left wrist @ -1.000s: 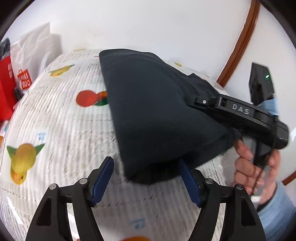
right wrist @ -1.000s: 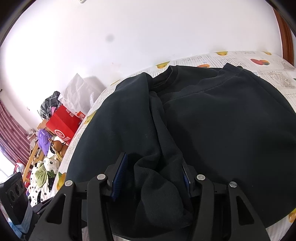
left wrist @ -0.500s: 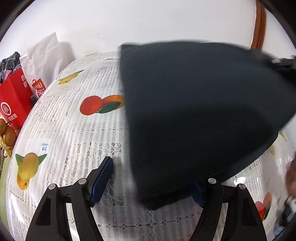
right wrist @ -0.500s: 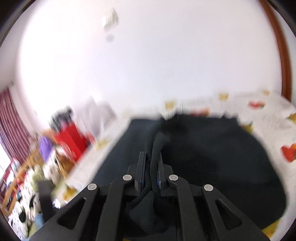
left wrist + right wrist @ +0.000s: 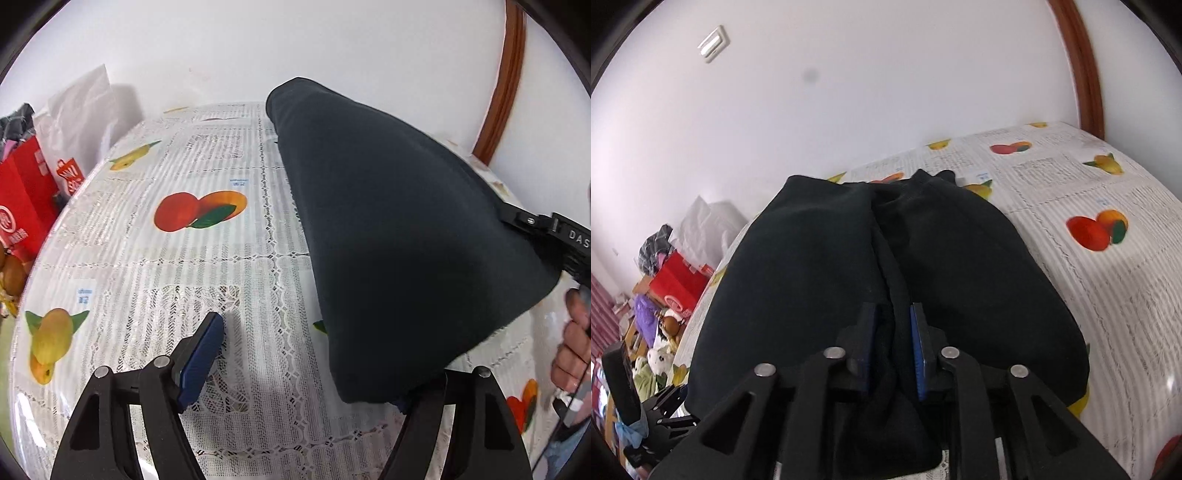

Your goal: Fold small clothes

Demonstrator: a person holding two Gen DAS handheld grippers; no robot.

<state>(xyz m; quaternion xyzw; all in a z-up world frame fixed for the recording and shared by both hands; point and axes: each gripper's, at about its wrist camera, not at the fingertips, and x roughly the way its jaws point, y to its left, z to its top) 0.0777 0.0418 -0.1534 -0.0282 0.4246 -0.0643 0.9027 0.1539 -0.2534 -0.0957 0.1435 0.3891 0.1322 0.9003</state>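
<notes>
Blue pads of my right gripper (image 5: pixel 893 345) are clamped on a ridge of the dark sweater (image 5: pixel 827 280), lifted at that side over the desk (image 5: pixel 207 280). My left gripper (image 5: pixel 314 365) stands apart, empty. Fold under way; next, lay the flap across.

- The right gripper (image 5: pixel 893 347) pinches a bunched ridge of the black garment (image 5: pixel 820 280) between its blue pads (image 5: pixel 919 350).
- The garment spreads to both sides of that ridge over the fruit-print tablecloth (image 5: pixel 1108 295).
- Left of the garment, beyond the table edge, sit a red box (image 5: pixel 677 282) and soft toys (image 5: pixel 659 354).
- A black device (image 5: pixel 622 384) stands at the garment's lower left.
</notes>
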